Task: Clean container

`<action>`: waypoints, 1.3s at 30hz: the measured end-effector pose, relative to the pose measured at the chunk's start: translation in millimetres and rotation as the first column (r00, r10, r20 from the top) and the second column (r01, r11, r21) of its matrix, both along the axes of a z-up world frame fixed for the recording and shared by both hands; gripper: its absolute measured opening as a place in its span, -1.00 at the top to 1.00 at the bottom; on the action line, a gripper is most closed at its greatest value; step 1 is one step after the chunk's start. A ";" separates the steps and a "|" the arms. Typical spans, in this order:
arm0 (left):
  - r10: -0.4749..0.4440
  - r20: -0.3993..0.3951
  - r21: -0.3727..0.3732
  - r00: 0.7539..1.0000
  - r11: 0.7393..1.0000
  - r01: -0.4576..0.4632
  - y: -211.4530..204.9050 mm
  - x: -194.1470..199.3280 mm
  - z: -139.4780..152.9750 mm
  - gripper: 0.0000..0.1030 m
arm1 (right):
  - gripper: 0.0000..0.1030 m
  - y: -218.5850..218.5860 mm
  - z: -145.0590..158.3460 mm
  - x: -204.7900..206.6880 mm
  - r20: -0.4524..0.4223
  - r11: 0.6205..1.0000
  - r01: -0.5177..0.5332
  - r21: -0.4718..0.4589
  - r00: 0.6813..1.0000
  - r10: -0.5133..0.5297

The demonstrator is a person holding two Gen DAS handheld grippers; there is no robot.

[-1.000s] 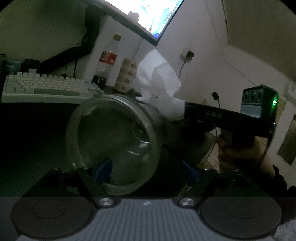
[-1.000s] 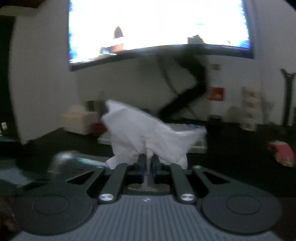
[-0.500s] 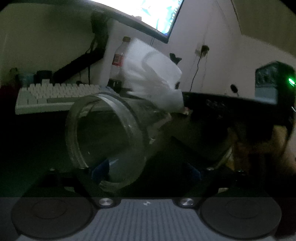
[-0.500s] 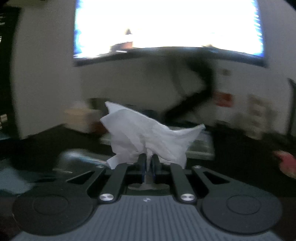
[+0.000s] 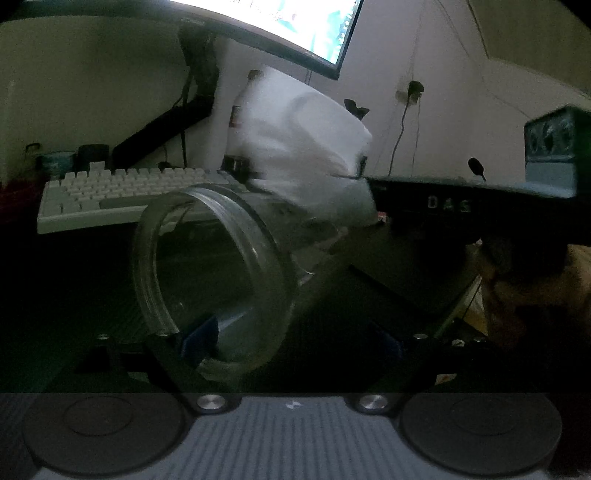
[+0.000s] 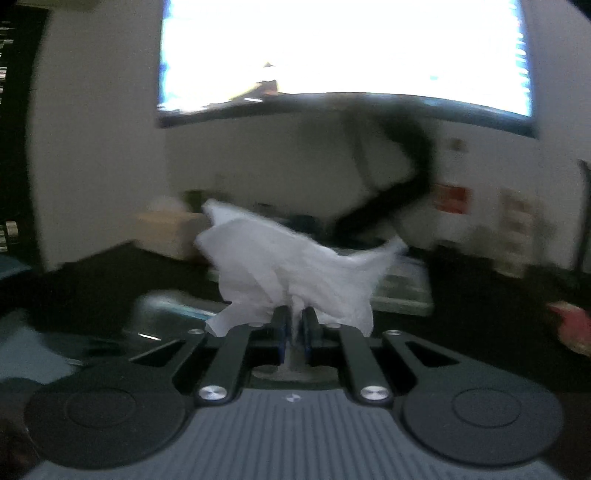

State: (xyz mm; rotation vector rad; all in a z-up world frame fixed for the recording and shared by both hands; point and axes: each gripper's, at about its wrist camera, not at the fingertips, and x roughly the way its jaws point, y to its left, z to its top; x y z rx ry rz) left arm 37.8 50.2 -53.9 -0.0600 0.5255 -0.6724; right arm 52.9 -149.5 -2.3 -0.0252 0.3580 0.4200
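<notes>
A clear glass jar [image 5: 273, 258] lies on its side between the wide-set fingers of my left gripper [image 5: 293, 336], its open mouth turned toward the left. One blue pad [image 5: 199, 332] shows through the glass; the jaws grip the jar across its width. My right gripper [image 6: 294, 325] is shut on a crumpled white tissue [image 6: 291, 273]. In the left wrist view that tissue [image 5: 306, 147] presses on the jar's outer wall at the upper right, with the right gripper [image 5: 365, 177] coming in from the right. The jar is only a blurred glint [image 6: 166, 314] in the right wrist view.
A white keyboard [image 5: 122, 192] lies on the dark desk behind the jar, under a bright monitor [image 5: 295, 22]. A drink bottle [image 5: 236, 114] stands half hidden behind the tissue. A person's hand [image 5: 535, 288] holds the right gripper. A pale box [image 6: 166, 229] sits at the back left.
The jar has swung so its mouth faces further left. The tissue and right gripper have shifted up and left along the jar's outer wall. The right grip on the tissue is unchanged.
</notes>
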 end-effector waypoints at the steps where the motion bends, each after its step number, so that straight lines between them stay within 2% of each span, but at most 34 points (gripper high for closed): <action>1: 0.001 0.001 0.003 1.000 1.000 -0.001 -0.6 0.2 -0.1 -0.68 | 0.76 0.1 -0.6 -2.3 -0.004 1.000 0.003 0.005 1.000 -0.003; 2: 0.003 0.001 0.003 1.000 1.000 -0.003 -0.9 0.7 -0.2 -0.68 | 0.77 1.0 -1.0 -5.1 -0.006 1.000 0.003 0.011 1.000 -0.003; 7: 0.011 0.005 0.004 1.000 1.000 -0.011 -0.3 3.7 -1.2 -0.68 | 0.76 25.9 2.0 -17.0 -0.001 0.983 -0.181 0.034 0.983 0.181; 8: 0.017 0.005 0.004 1.000 1.000 -0.017 0.7 4.3 -1.3 -0.68 | 0.77 27.5 1.5 -17.2 0.002 0.981 -0.193 0.026 0.981 0.193; 10: 0.031 0.007 0.005 0.999 1.000 -0.031 3.5 4.0 -1.2 -0.68 | 0.79 17.6 0.5 -10.0 -0.010 0.987 -0.157 0.034 0.988 0.157; 12: 0.048 0.009 0.007 0.999 0.999 -0.048 5.9 3.9 -0.4 -0.68 | 0.75 5.5 -0.9 -3.4 -0.015 0.999 -0.051 0.006 0.999 0.052; 15: 0.084 0.010 0.016 0.996 0.996 -0.084 6.8 4.1 0.7 -0.68 | 0.75 7.8 -0.1 3.2 -0.026 1.000 -0.026 0.011 0.999 0.026; 17: 0.101 0.018 0.036 0.995 0.994 -0.101 4.1 2.8 1.4 -0.68 | 0.74 18.3 1.1 0.0 -0.016 0.998 -0.055 0.005 0.998 0.055; 20: 0.125 0.038 0.076 0.991 0.989 -0.128 -1.2 0.7 1.9 -0.69 | 0.74 39.5 -0.4 -3.3 -0.017 0.978 -0.202 0.046 0.979 0.203; 22: 0.122 0.048 0.086 0.991 0.988 -0.126 -2.0 -0.6 1.8 -0.72 | 0.76 44.3 -1.8 -4.4 -0.019 0.964 -0.255 0.070 0.966 0.257; 25: 0.120 0.046 0.069 0.992 0.990 -0.123 1.8 -0.3 2.4 -0.72 | 0.78 34.9 -2.1 3.7 -0.006 0.984 -0.171 0.040 0.985 0.172; 27: 0.116 0.042 0.051 0.992 0.992 -0.118 5.0 0.5 2.4 -0.73 | 0.76 20.7 -3.9 10.5 0.002 0.997 -0.072 0.012 0.997 0.072; 29: 0.133 0.029 0.060 0.991 0.989 -0.134 4.7 2.2 0.9 -0.83 | 0.71 13.0 -3.5 17.9 -0.007 0.999 -0.030 0.025 1.000 0.030; 30: 0.151 0.015 0.076 0.988 0.985 -0.152 3.3 3.5 -0.5 -0.98 | 0.71 11.2 -3.3 20.3 -0.012 0.999 -0.016 0.033 1.000 0.016; 32: 0.152 0.034 0.096 0.988 0.983 -0.154 -1.7 -2.6 -1.0 -0.98 | 0.71 20.5 -3.5 13.0 0.001 0.999 -0.049 0.022 0.999 0.049; 34: 0.155 0.029 0.089 0.988 0.984 -0.157 -1.0 -2.9 -0.3 -0.97 | 0.71 35.8 -5.8 7.2 0.008 0.988 -0.151 0.022 0.989 0.151; 36: 0.153 0.024 0.075 0.988 0.985 -0.155 1.7 -3.0 -0.2 -0.97 | 0.72 48.2 -9.8 4.6 -0.003 0.981 -0.194 0.002 0.981 0.194; 39: 0.151 0.019 0.055 0.988 0.987 -0.152 6.4 -4.1 1.9 -0.95 | 0.72 44.8 -12.0 8.0 -0.001 0.987 -0.158 -0.005 0.987 0.158</action>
